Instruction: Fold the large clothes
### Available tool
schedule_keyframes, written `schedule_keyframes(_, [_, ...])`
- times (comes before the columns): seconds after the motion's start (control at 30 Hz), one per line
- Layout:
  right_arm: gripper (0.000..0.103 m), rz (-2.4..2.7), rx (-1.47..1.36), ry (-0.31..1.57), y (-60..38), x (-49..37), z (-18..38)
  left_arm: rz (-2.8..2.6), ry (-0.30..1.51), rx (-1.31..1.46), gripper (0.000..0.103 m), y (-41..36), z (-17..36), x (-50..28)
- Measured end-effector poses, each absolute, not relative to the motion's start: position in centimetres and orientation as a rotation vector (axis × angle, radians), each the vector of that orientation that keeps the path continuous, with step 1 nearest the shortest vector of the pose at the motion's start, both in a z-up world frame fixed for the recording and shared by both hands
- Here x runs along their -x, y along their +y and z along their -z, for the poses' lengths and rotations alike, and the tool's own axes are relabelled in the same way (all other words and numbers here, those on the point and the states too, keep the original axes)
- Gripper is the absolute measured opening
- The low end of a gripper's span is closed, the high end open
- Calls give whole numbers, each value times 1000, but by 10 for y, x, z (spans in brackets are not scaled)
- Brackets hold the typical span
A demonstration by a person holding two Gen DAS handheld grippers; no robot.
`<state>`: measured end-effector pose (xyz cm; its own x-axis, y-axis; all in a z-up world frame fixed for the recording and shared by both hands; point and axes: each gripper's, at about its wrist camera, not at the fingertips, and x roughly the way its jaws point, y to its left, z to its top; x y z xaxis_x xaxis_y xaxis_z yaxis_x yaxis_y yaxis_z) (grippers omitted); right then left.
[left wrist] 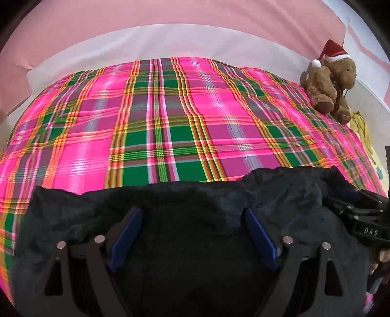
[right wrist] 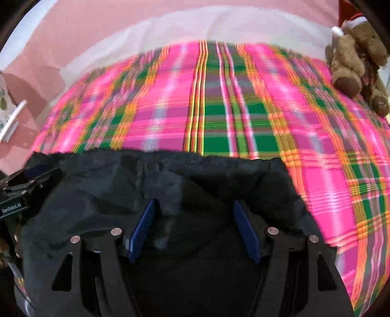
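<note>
A dark navy garment (left wrist: 185,219) lies crumpled on the near part of a bed with a pink and green plaid cover (left wrist: 170,122). My left gripper (left wrist: 193,214) is open, its blue pads wide apart just above the cloth. The garment also shows in the right wrist view (right wrist: 170,185), with a straight far edge. My right gripper (right wrist: 195,207) is open over it, holding nothing. The right gripper shows at the right edge of the left wrist view (left wrist: 360,214). The left gripper shows at the left edge of the right wrist view (right wrist: 22,192).
A brown teddy bear with a Santa hat (left wrist: 329,83) sits at the far right corner of the bed, also in the right wrist view (right wrist: 358,56). A pink wall (left wrist: 170,14) and a white mattress edge (left wrist: 146,41) lie behind. A yellow cloth (left wrist: 360,126) lies at the right.
</note>
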<state>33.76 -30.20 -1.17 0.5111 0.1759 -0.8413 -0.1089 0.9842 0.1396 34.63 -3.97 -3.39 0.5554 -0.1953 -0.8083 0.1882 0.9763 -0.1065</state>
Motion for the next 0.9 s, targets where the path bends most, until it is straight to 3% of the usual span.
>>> schedule_keyframes(0.1, [66, -129, -57, 966, -317, -329, -8, 255, 888, 35, 85, -11, 0, -327])
schedule_keyframes(0.2, [66, -54, 2, 1035, -328, -338, 12, 217, 825, 25, 85, 27, -16, -318])
schedule_keyframes(0.43, [68, 0, -67, 1063, -342, -349, 47, 122, 925, 145, 86, 85, 47, -342])
schedule_keyframes(0.9, [69, 16, -99, 1031, -346, -346, 63, 108, 879, 139, 86, 76, 66, -350])
